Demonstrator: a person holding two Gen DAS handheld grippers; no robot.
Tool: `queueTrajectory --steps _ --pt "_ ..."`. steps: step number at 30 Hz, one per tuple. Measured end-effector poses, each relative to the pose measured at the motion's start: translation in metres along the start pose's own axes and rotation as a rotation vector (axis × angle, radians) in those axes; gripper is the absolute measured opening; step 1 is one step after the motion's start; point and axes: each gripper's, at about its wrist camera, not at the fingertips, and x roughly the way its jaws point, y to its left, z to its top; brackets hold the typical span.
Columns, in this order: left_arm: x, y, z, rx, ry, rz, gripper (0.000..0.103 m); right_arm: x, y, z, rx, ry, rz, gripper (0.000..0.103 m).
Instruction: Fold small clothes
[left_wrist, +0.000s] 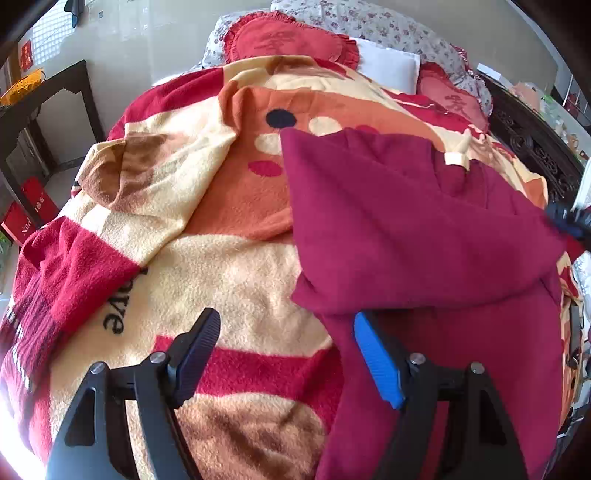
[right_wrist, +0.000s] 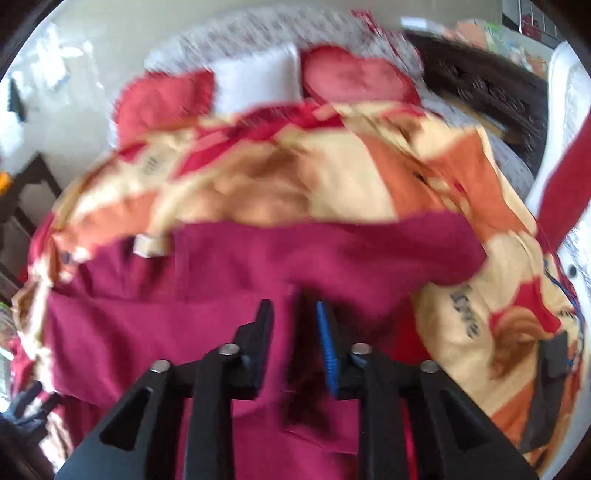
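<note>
Maroon garment (left_wrist: 424, 229) spread on patterned blanket (left_wrist: 229, 266) over bed, one part folded over, pale tag (left_wrist: 456, 158) near neckline. "ove" readable on blanket. Left tongs (left_wrist: 284, 332) gaping, empty, at garment's edge. Right tongs (right_wrist: 293, 317) narrowly parted, cloth between; grip unclear, blurred.

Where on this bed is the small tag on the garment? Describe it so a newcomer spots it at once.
Start from the large cartoon-print blanket covering the bed. On it lies a dark maroon garment, folded over itself. Near its far edge sits the small cream tag, the only pale patch on the plain maroon cloth.
</note>
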Motion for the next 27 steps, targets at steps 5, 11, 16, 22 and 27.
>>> queueTrajectory --steps 5,11,16,22,27 --pt "0.008 0.005 0.004 -0.025 0.015 -0.007 0.079 0.016 0.101 0.002 -0.151 0.08 0.384 0.031" --pt "0.015 0.009 0.004 -0.045 0.037 -0.032 0.079 0.076 0.226 -0.007 -0.454 0.155 0.474 0.031" --pt "0.02 0.016 0.006 -0.066 0.035 -0.052 0.079 0.117 0.26 -0.013 -0.54 0.203 0.493 0.0" --pt "0.02 0.017 0.004 -0.067 0.022 -0.045 0.079 0.129 0.272 -0.009 -0.463 0.179 0.466 0.0" --pt "0.014 0.017 0.006 -0.07 0.03 -0.034 0.079 0.104 0.253 -0.012 -0.468 0.181 0.474 0.002"
